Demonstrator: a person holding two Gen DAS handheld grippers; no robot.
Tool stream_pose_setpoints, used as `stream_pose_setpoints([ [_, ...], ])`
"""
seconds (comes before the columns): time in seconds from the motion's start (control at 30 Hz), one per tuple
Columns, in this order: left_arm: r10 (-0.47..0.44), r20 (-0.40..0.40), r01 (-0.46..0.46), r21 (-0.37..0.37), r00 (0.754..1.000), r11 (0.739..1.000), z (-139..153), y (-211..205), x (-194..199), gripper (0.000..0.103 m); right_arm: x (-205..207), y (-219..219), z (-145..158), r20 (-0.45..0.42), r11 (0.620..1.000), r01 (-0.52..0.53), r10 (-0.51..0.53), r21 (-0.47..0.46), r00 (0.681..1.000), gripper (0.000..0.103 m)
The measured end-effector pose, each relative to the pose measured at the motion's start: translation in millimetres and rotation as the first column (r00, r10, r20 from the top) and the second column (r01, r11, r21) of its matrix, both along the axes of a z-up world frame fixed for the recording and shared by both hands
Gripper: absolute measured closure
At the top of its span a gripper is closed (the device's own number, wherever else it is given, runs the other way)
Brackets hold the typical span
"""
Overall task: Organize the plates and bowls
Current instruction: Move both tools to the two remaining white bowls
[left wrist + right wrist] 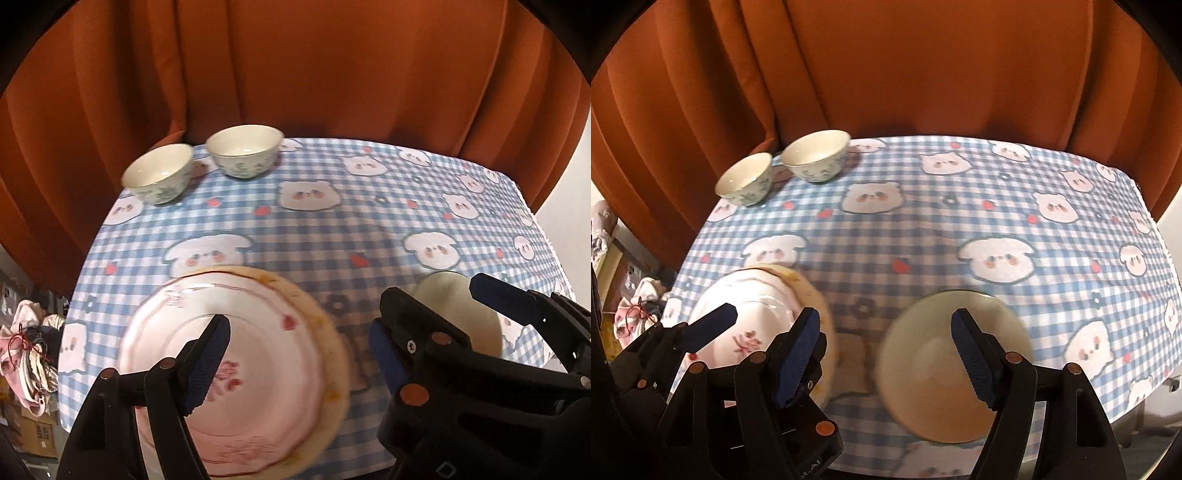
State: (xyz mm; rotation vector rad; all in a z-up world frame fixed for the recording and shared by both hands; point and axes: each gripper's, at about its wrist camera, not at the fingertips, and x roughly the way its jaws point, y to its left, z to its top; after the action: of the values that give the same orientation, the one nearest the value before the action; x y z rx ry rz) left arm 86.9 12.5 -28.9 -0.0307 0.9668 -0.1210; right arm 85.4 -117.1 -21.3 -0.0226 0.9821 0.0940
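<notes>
A pink flowered plate [255, 347] lies on a larger yellowish plate [330, 332] at the table's near left. My left gripper [299, 354] hovers over them, open, its pads clear of the rims. To their right sits a cream bowl [934, 373], with my right gripper [884, 358] open above it and touching nothing. In the right wrist view the stacked plates [757, 314] show partly behind a finger of the left gripper [713, 323]. Two small bowls with green patterns stand at the far left corner, one [159, 173] nearer the edge and one [243, 149] beside it.
A blue checked tablecloth [332, 229] with cartoon animal faces covers the table. An orange curtain [314, 62] hangs right behind it. Left of the table, a heap of cloth [26, 354] and cardboard boxes sit lower down.
</notes>
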Motion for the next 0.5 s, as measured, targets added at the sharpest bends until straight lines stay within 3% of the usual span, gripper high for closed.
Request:
stream_pose_setpoints([
  [0.5,0.026,0.060,-0.028,0.034,0.998,0.999,19.6,106.7,23.7,0.025,19.8,113.7,11.5,0.063,0.999,0.019,-0.016,-0.048,0.998,0.017],
])
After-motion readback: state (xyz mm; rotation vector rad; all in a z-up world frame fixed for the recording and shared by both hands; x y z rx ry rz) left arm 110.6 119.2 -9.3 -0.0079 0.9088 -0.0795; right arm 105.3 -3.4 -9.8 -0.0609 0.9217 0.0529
